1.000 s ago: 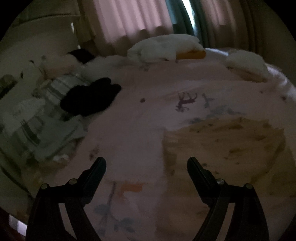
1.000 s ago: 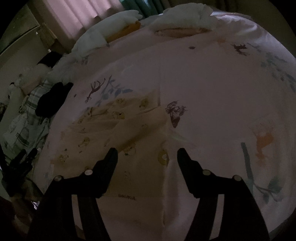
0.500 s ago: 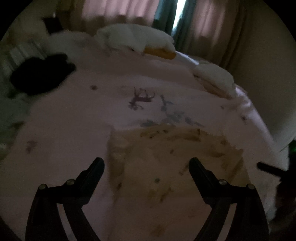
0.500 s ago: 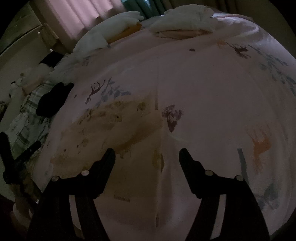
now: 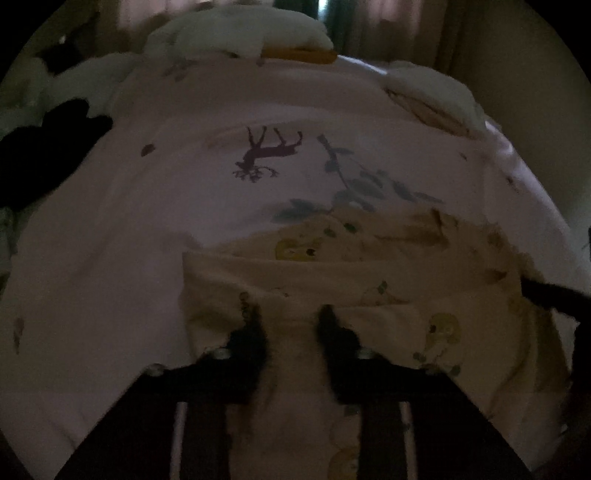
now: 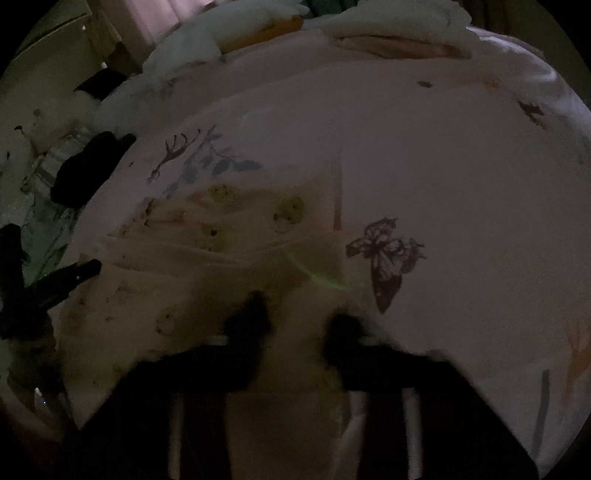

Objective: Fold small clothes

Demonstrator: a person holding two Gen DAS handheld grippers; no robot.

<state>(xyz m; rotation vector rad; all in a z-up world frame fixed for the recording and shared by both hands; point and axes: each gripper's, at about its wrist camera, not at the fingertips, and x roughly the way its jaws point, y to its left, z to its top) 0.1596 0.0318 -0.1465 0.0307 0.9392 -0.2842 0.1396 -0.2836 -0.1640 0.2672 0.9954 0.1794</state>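
A small beige garment (image 5: 388,266) with lion prints lies spread on the pink bedspread (image 5: 110,240). My left gripper (image 5: 290,317) is down at its near left edge. The jaws are closing, with a ridge of the beige cloth pinched between the fingers. In the right wrist view the same garment (image 6: 221,229) shows, and my right gripper (image 6: 299,314) is at its near right edge, jaws closing on the cloth between them. Each gripper shows in the other's view: the left gripper (image 6: 74,273) at the left, the right gripper (image 5: 546,295) at the right.
A black garment (image 5: 48,155) lies at the bed's left side beside a heap of pale clothes (image 6: 44,221). White pillows (image 5: 236,33) and a folded pile (image 5: 432,92) sit at the head of the bed. Curtains hang behind. The room is dim.
Both grippers came down toward the beige garment's near edge. Their jaws went from wide open to narrow, with cloth now caught between the fingers.
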